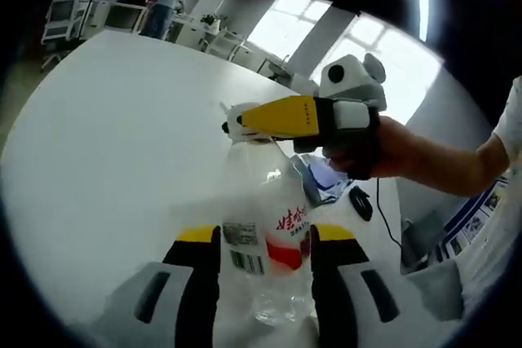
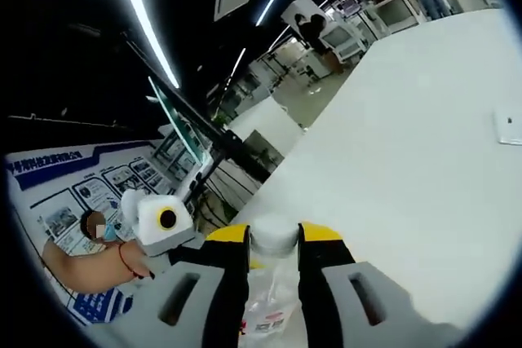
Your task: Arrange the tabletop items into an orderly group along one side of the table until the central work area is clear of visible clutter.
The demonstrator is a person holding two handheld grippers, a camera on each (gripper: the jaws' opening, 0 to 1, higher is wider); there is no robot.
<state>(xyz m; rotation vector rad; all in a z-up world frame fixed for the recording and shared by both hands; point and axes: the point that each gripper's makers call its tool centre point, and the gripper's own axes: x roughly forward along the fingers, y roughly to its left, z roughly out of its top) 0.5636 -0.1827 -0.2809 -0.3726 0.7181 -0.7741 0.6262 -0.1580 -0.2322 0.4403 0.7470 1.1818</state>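
Note:
A clear plastic water bottle (image 1: 265, 226) with a red-and-white label stands upright between the black, yellow-tipped jaws of my left gripper (image 1: 267, 234), which is shut on its body. In the left gripper view my right gripper (image 1: 236, 121) reaches in from the right, its yellow jaws closed at the bottle's top. In the right gripper view the white cap (image 2: 273, 238) sits pinched between the jaws of the right gripper (image 2: 273, 235), and the bottle's neck (image 2: 267, 303) hangs below it. A hand (image 2: 81, 262) shows at the left there.
The white table (image 1: 122, 136) stretches wide and bare to the left. A black mouse with a cable (image 1: 360, 201) and a blue item (image 1: 326, 175) lie behind the bottle. A small white flat object (image 2: 507, 129) rests far off. Desks with monitors (image 1: 98, 14) stand beyond the table.

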